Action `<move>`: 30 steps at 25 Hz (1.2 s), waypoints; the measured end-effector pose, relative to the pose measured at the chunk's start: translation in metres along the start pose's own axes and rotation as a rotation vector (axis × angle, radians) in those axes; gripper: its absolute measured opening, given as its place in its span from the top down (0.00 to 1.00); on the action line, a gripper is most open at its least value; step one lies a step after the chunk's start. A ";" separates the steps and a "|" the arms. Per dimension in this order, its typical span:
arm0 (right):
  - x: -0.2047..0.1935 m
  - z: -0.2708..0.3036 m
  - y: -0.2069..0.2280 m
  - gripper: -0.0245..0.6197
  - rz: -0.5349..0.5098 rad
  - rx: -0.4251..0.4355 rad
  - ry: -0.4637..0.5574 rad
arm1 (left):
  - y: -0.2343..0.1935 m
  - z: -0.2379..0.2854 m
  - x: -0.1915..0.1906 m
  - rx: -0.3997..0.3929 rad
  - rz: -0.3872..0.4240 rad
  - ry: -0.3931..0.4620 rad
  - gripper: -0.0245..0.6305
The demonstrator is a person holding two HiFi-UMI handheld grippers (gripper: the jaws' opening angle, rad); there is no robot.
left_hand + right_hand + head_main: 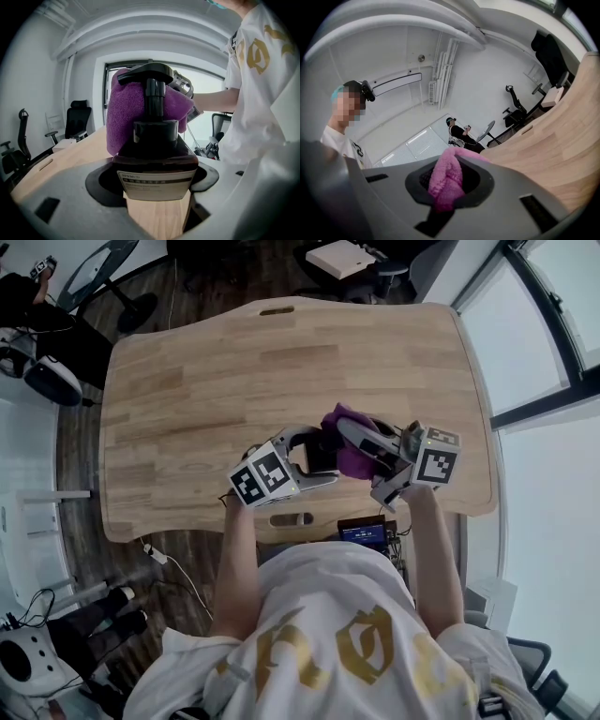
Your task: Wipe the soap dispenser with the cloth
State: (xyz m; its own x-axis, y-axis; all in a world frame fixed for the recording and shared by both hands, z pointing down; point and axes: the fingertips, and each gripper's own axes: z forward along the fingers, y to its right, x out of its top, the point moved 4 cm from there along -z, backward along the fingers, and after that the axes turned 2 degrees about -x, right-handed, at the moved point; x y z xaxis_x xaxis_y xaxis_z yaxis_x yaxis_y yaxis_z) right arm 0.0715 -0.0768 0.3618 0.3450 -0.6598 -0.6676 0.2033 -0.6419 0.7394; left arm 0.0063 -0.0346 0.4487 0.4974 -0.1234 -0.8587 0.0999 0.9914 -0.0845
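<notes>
1. Standing upright between the jaws of your left gripper (323,454), the soap dispenser (155,157) is a dark brown bottle with a black pump and a pale label. The jaws are clamped on its body from both sides.
2. You hold it over the near middle part of the wooden bench (216,362), close to your body. Whether its base touches the wood cannot be told.
3. Your purple cloth (125,112) lies against the far side of the pump head and neck, and hangs down past the pump's left side in the left gripper view.
4. Your right gripper (449,186) has its jaws drawn narrow, pinching a fold of that cloth between them. It comes in from the right, opposite the left gripper, so the two nearly meet at the dispenser.
5. A small lit screen (364,532) sits just off the near edge of the bench, below the grippers and in front of your white, gold-printed shirt (347,634).
6. Beyond the far end of the bench stand black office chairs (77,119). In the right gripper view, another person (459,132) in dark clothes is well away across the room.
</notes>
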 end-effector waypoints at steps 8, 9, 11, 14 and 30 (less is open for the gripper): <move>-0.003 -0.003 -0.008 0.92 -0.100 -0.022 0.048 | -0.011 -0.002 0.003 0.048 -0.075 0.112 0.42; -0.004 -0.004 -0.010 0.92 -0.120 -0.028 0.052 | -0.012 -0.003 0.004 0.054 -0.084 0.126 0.42; -0.008 -0.005 -0.013 0.92 -0.156 -0.038 0.050 | -0.014 -0.007 0.004 0.069 -0.104 0.152 0.42; -0.012 -0.004 -0.015 0.92 -0.194 -0.056 0.039 | -0.019 -0.011 0.002 0.090 -0.126 0.176 0.42; -0.033 -0.028 -0.002 0.92 -0.234 -0.162 -0.006 | -0.023 -0.032 0.017 0.128 -0.181 0.315 0.42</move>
State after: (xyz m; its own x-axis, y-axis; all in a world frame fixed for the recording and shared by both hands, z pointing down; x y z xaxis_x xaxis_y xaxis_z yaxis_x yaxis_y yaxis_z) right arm 0.0850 -0.0426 0.3849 0.2661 -0.5035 -0.8220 0.4204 -0.7067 0.5690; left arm -0.0148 -0.0579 0.4204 0.1744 -0.2567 -0.9506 0.2782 0.9389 -0.2025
